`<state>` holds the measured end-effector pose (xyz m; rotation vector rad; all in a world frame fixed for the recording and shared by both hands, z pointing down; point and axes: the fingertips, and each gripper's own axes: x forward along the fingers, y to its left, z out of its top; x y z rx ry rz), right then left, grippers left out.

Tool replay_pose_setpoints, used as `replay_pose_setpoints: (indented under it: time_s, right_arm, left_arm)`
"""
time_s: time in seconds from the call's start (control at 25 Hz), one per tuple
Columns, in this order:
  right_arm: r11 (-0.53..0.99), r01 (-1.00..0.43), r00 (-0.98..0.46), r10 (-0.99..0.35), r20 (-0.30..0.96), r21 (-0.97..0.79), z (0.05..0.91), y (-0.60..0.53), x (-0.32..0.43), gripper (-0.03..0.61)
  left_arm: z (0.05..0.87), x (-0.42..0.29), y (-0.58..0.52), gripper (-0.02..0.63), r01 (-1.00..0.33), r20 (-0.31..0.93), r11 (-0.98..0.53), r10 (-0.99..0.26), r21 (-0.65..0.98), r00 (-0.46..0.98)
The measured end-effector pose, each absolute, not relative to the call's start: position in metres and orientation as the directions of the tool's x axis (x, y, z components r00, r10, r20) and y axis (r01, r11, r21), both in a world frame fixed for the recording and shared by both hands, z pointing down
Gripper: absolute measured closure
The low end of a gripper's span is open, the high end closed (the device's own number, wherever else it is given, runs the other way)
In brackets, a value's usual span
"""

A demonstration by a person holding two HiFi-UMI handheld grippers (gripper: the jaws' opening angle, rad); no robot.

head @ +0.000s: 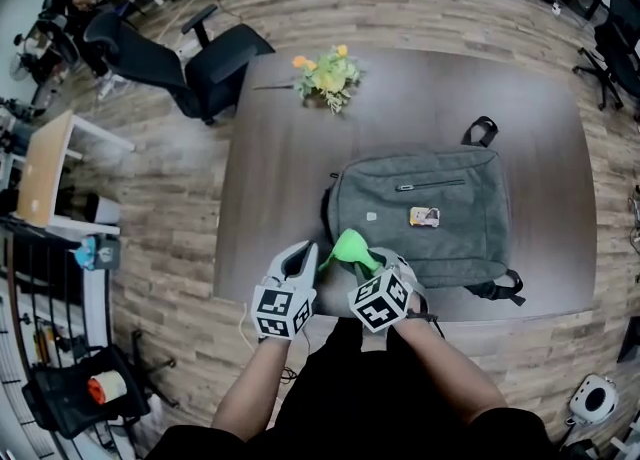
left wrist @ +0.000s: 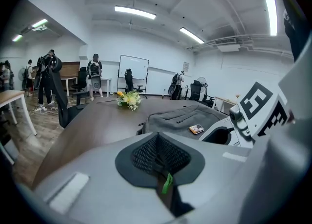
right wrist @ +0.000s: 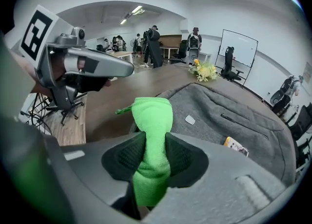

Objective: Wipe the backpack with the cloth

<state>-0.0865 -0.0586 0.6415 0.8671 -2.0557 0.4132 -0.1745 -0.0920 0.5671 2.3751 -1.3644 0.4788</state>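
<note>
A grey backpack (head: 430,213) lies flat on the dark table (head: 280,178), with a small printed card (head: 424,216) on its front. My right gripper (head: 368,262) is shut on a bright green cloth (head: 350,246), which it holds just above the backpack's near-left corner. In the right gripper view the cloth (right wrist: 153,121) sticks up between the pads, and the backpack (right wrist: 229,125) spreads out beyond it. My left gripper (head: 304,252) hovers beside the right one over the table's front edge. Its pads (left wrist: 146,154) are pressed together, with only a thin green shred between them.
A bunch of yellow flowers (head: 325,76) lies on the table's far side. Black office chairs (head: 200,68) stand at the far-left corner on the wooden floor. A desk (head: 45,168) and a rack stand at the left. People stand far back in the room (right wrist: 153,43).
</note>
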Motion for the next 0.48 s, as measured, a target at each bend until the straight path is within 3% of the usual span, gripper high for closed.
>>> replay_pose_setpoints:
  time_s: [0.48]
  right_arm:
    - [0.637, -0.767, -0.298, -0.456, 0.839, 0.074, 0.65, -0.066, -0.032, 0.454]
  left_arm:
    - [0.571, -0.159, -0.094, 0.595, -0.858, 0.458, -0.491, -0.735, 0.148, 0.5]
